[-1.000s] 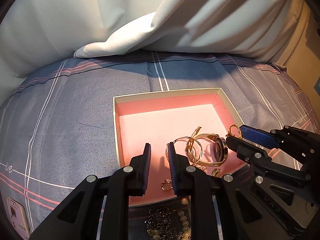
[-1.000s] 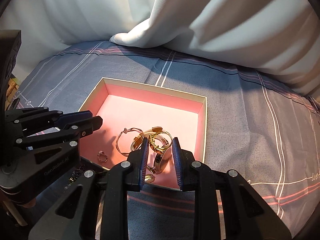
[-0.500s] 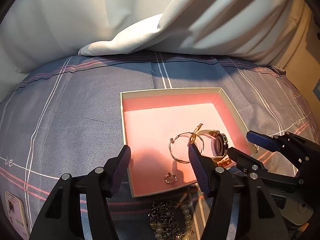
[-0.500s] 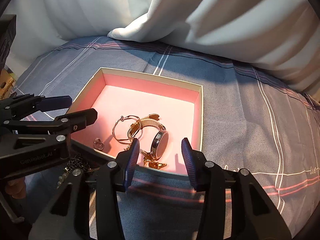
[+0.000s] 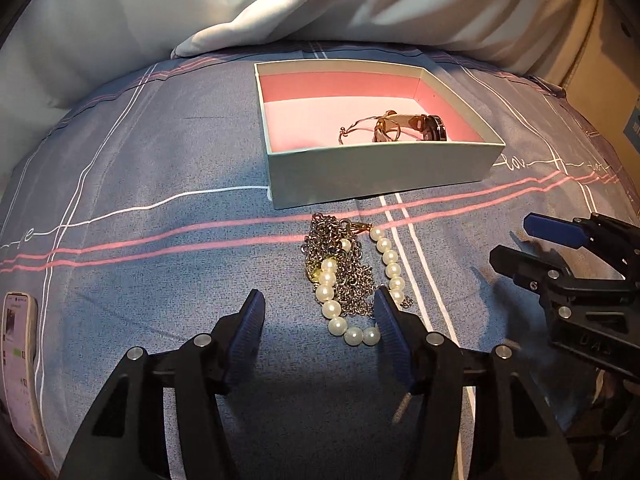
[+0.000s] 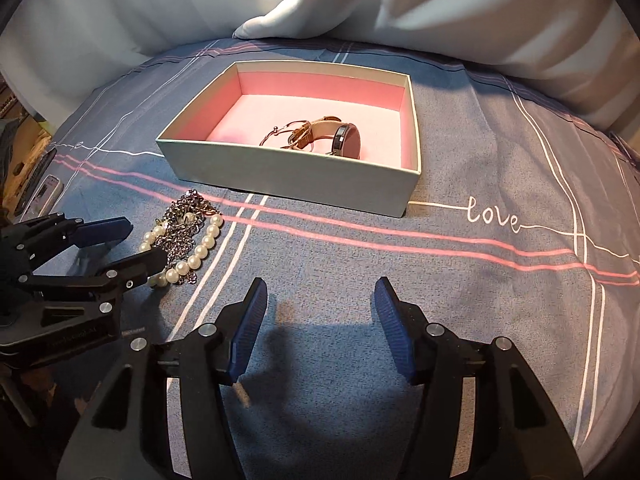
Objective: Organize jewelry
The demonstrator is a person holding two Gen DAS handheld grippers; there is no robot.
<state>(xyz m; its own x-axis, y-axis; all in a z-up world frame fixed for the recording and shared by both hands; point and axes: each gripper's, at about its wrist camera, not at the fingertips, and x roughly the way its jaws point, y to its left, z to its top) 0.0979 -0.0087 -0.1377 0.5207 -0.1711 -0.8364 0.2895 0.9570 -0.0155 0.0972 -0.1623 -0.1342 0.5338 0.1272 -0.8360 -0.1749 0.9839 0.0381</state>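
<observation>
A pale box with pink lining sits on the blue bedsheet. Inside lie a gold wristwatch and a thin gold bangle. In front of the box a pearl strand lies tangled with a silver chain. My left gripper is open, just short of the pearls, its right finger beside them. My right gripper is open and empty over bare sheet, right of the pile.
A phone lies at the sheet's left edge. White bedding is piled behind the box. The sheet has pink and white stripes and the word "love" right of the box.
Both grippers have pulled back out of the box and opened wide. The watch and bangle stay in the box. The pearl and chain pile now lies ahead of my left gripper.
</observation>
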